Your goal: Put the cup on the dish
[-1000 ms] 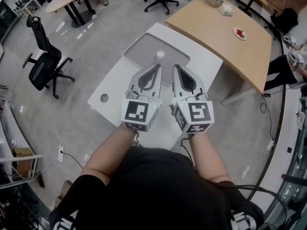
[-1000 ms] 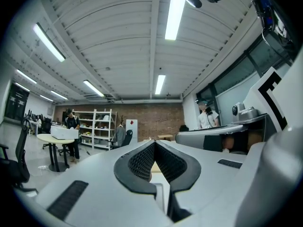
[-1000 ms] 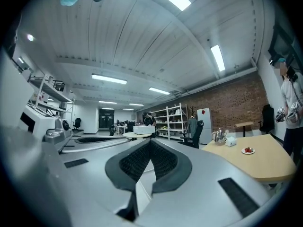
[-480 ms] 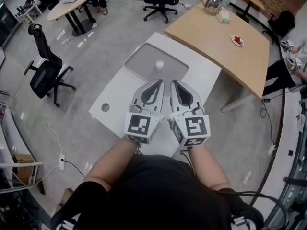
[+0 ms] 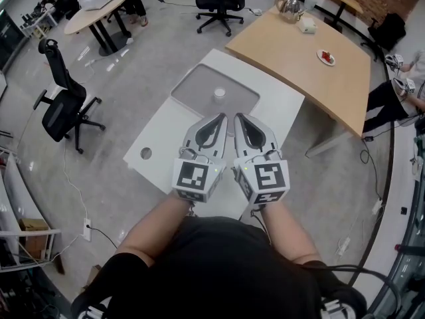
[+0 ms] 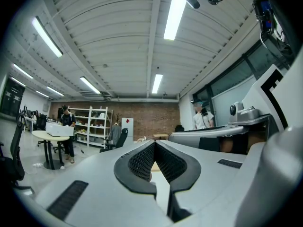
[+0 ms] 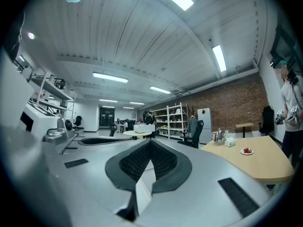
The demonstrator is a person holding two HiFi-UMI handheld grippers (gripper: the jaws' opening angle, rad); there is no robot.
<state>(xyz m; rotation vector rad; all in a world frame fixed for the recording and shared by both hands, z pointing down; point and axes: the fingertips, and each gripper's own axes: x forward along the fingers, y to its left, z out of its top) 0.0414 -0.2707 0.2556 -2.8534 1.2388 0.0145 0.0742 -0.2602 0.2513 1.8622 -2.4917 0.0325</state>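
– On the white rectangular table [image 5: 172, 128], what lies there?

– Toward its far side lies a flat grey rectangular tray with rounded corners [image 5: 196, 85]. A small white round cup [image 5: 219, 94] stands upright on this tray, near the middle. I see no other dish on this table.

– And where are the two tools?

– The left gripper [image 5: 222, 118] and the right gripper [image 5: 238, 118] hang side by side above the near half of the table, close to each other but not touching. Both point toward the tray. Their tips are near the cup but clearly apart from it.

– How do the fingers stand?

– On the left one, the dark ribbed pads [image 6: 139, 162] meet at the tips and nothing is between them. On the right one it is the same: the pads [image 7: 135, 162] are pressed together at the tips, with nothing held.

– What is around the table?

– Beyond it on the right stands a long curved table of light wood [image 5: 312, 72]. It carries a small white plate with something red [image 5: 326, 58], a metal kettle [image 5: 289, 6] and a small white box [image 5: 305, 24]. A black office chair on wheels [image 5: 63, 105] stands on the grey floor at the left. From the gripper views I can tell a brick wall and white shelves far behind.
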